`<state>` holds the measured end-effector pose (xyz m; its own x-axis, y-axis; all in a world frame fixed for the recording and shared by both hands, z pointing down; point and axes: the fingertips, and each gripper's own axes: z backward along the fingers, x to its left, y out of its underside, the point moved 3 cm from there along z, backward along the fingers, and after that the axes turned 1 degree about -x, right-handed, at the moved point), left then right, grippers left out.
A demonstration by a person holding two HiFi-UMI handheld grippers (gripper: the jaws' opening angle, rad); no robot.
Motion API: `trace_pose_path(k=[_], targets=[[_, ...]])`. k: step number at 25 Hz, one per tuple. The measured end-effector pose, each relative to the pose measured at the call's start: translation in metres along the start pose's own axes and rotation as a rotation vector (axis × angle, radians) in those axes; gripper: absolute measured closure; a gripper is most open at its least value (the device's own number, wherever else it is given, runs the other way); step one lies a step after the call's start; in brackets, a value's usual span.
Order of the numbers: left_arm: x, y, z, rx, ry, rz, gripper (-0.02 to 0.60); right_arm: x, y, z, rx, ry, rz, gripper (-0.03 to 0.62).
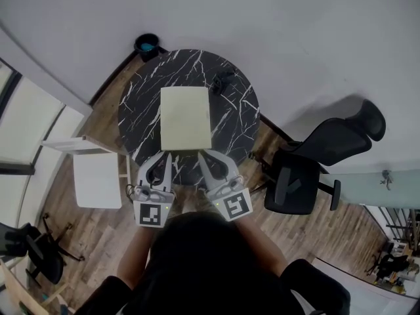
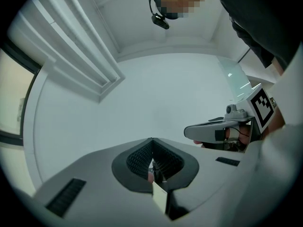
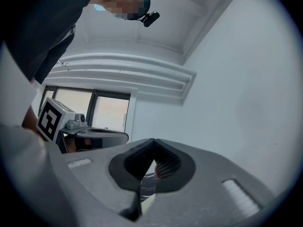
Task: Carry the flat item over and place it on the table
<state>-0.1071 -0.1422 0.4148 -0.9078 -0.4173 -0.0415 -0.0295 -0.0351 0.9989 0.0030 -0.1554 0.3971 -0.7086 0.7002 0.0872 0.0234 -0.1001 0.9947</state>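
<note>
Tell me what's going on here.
A person holds a gripper in each hand and is handling a pale flat board with both. The left gripper and the right gripper are each shut on the board's near edge, side by side. The board lies level over the middle of the round black marble table. Whether it rests on the top can't be told. A small dark object sits on the table past the board's far right corner.
</note>
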Motion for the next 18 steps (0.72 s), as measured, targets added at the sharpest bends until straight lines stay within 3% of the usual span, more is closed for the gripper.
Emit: trace_pose_path(k=[11, 18], targets=[[0.001, 0.001, -0.003, 0.006, 0.001, 0.013, 0.571, -0.004, 0.005, 0.0, 0.023, 0.006, 0.011, 0.598], [0.001, 0.006, -0.008, 0.025, 0.008, 0.012, 0.571, -0.029, 0.011, 0.001, 0.033, 0.047, 0.025, 0.597]])
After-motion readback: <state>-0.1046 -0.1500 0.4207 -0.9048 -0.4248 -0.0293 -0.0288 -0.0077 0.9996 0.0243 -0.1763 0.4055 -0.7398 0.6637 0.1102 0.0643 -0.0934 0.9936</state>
